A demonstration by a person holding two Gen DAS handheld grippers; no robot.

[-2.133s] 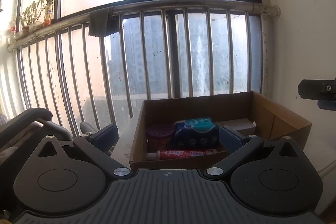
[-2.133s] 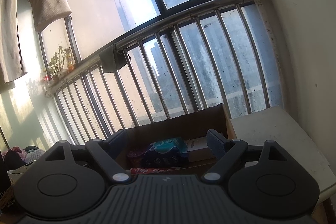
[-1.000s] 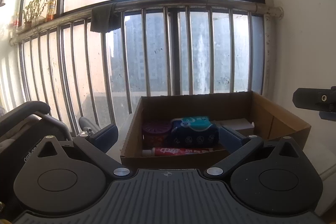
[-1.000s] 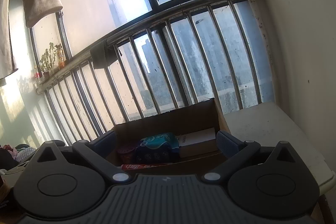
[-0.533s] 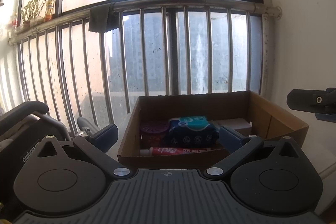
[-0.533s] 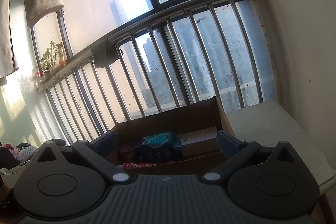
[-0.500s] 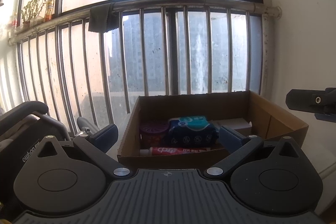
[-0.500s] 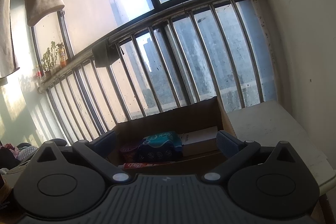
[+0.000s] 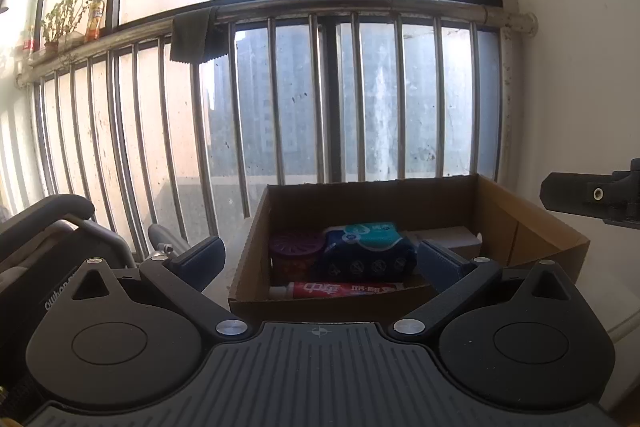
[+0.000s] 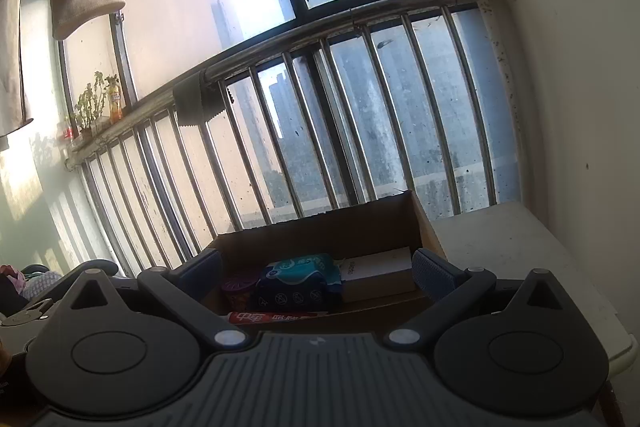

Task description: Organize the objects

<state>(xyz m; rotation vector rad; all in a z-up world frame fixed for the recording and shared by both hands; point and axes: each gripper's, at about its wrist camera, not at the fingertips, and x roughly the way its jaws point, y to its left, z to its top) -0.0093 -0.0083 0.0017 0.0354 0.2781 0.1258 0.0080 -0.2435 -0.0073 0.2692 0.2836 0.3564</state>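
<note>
- An open cardboard box (image 9: 532,223) was seen on a pale tabletop (image 10: 520,259), set against a barred balcony railing (image 9: 312,99) with its long axis running left to right across both views.
- Four items were held inside the box, all towards its left and middle part.
- A red toothpaste tube (image 9: 340,290) was laid flat along the near wall, its long axis parallel to that wall, with its white cap end pointing left.
- Behind the tube, a dark blue tissue pack (image 9: 368,247) with a teal top was lying on its side, its longer dimension also running left to right.
- A purple round container (image 9: 294,251) was standing just left of the tissue pack, touching or nearly touching it; which of the two could not be told.
- A white rectangular carton (image 10: 378,269) was lying to the right of the tissue pack, its long axis running left to right and angled slightly towards the back wall.
- The left gripper (image 9: 320,261) was held in front of the box with its fingers spread wide and nothing between them.
- The right gripper (image 10: 316,273) was likewise held in front of the box, its fingers spread wide and empty; it was also seen from the side at the right edge of the left wrist view (image 9: 592,195).
- A dark cloth (image 9: 192,39) was draped over the top rail.
</note>
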